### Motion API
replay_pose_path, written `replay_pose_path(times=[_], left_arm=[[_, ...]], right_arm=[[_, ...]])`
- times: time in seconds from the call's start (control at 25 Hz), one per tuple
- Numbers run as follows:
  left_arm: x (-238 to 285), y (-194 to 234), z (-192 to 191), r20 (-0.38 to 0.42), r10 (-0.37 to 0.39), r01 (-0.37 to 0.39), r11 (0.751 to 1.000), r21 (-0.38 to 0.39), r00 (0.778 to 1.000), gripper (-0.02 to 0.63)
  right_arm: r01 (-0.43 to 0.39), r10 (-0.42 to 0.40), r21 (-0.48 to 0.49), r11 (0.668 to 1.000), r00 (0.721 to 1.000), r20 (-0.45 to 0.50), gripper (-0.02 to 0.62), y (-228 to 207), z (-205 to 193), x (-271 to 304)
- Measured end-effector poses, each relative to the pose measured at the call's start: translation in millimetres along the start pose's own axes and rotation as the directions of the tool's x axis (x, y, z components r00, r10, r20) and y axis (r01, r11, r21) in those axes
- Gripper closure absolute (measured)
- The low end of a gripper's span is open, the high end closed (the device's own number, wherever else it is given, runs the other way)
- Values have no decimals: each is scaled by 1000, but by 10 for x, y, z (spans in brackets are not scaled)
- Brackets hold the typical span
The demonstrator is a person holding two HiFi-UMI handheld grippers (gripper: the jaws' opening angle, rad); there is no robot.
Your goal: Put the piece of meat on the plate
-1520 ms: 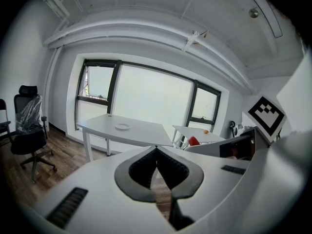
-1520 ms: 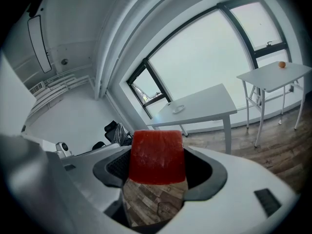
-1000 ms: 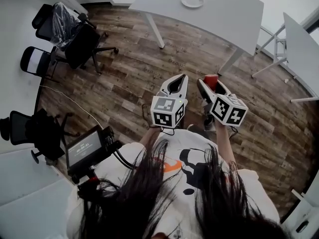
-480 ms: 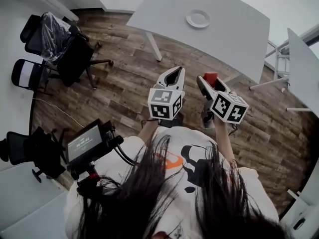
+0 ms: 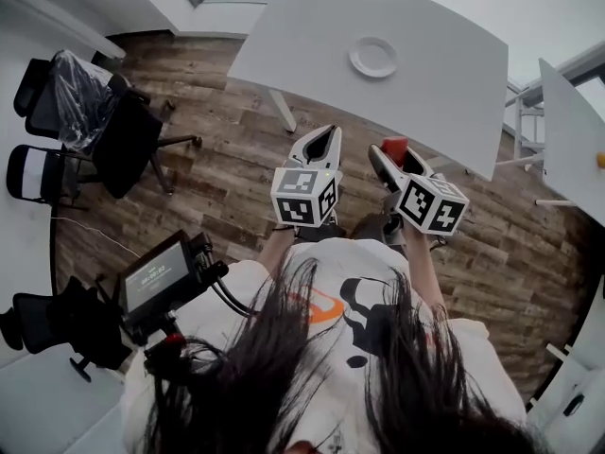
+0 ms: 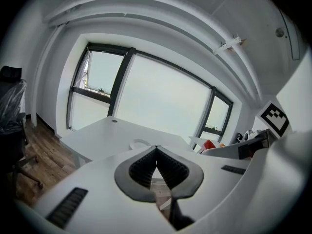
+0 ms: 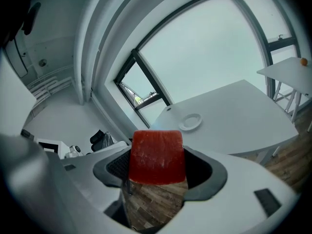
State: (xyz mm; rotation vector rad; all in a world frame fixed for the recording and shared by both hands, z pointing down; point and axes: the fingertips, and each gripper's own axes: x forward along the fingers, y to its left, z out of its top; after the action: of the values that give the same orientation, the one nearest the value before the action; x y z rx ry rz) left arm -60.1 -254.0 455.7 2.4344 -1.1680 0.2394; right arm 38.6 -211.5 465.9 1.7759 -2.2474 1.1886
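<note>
Clamped in the right gripper (image 7: 157, 167), meat (image 7: 157, 156) faces the plate (image 7: 190, 122).

Office: white desks (image 5: 444, 78), swivel chairs (image 5: 128, 145), big window (image 6: 161, 96), plank floor (image 5: 222, 173).

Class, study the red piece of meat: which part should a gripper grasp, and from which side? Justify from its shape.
Grip the piece of meat across its two flat side faces, coming from one end, as the right gripper does. It looks like a squarish slab, so pads should seat flat, leaving the far end free.
</note>
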Motion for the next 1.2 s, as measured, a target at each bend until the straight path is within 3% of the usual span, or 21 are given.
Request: replay_pose_path(times=[0.36,0.92,1.2], left_arm=[[331,161,42,-28,-10,10,1000,-30,1000,601],[1318,504,560,10,58,-58,998,-4,998,601],[1768,548,553,-27,80,-80,997,9,996,601]], right_arm=[[13,-13,7,1000,999,-48,281,-185,156,396],[-12,5,-59,998,993,-115,281,-761,949,1332],[4,-50,-209,978,976,-213,281,-1277,1105,2028]])
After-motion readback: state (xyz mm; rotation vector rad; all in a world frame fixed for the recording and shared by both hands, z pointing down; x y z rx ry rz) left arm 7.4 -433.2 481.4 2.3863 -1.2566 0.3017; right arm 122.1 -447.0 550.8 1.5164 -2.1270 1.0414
